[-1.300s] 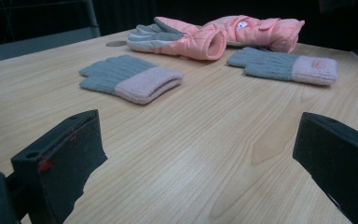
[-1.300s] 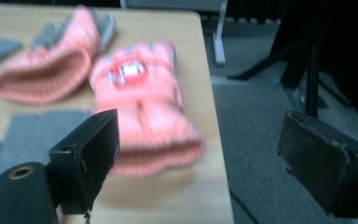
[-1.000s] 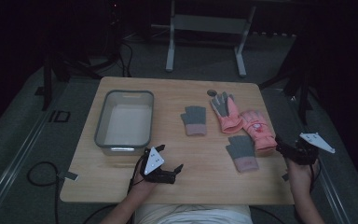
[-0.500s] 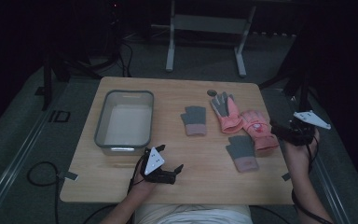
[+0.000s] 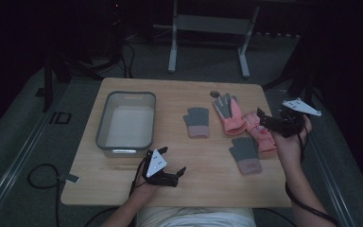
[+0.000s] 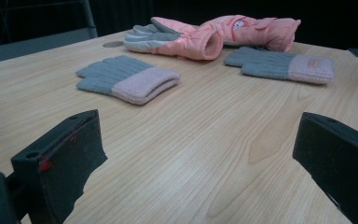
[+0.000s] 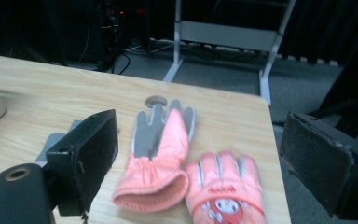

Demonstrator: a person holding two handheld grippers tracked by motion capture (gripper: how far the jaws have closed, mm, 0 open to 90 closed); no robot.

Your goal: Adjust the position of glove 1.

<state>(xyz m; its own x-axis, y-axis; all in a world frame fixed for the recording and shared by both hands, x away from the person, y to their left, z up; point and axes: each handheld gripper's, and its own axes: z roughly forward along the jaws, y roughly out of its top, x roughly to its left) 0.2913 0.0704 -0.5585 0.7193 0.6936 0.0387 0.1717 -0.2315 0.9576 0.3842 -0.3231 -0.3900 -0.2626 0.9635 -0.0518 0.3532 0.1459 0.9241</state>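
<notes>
Above the right edge of the wooden surface (image 5: 179, 97) my right gripper (image 5: 270, 124) hovered, jaws wide and empty, over the two padded pink ski gloves (image 7: 168, 158), so I judged a low, square pinch on one cuff best, while my left gripper (image 5: 166, 171) waited wide.

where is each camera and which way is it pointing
High view: sits above the person's side, looking forward and down on the table; both forearms enter from below, left gripper and right gripper open.
Left gripper view: rides low over the table, looking along its open jaws across the wood at the grey knit gloves.
Right gripper view: rides higher, looking down past its open jaws at the pink gloves.
Shared: all views show the pink gloves; the high and right gripper views also show the clear bin.
</notes>
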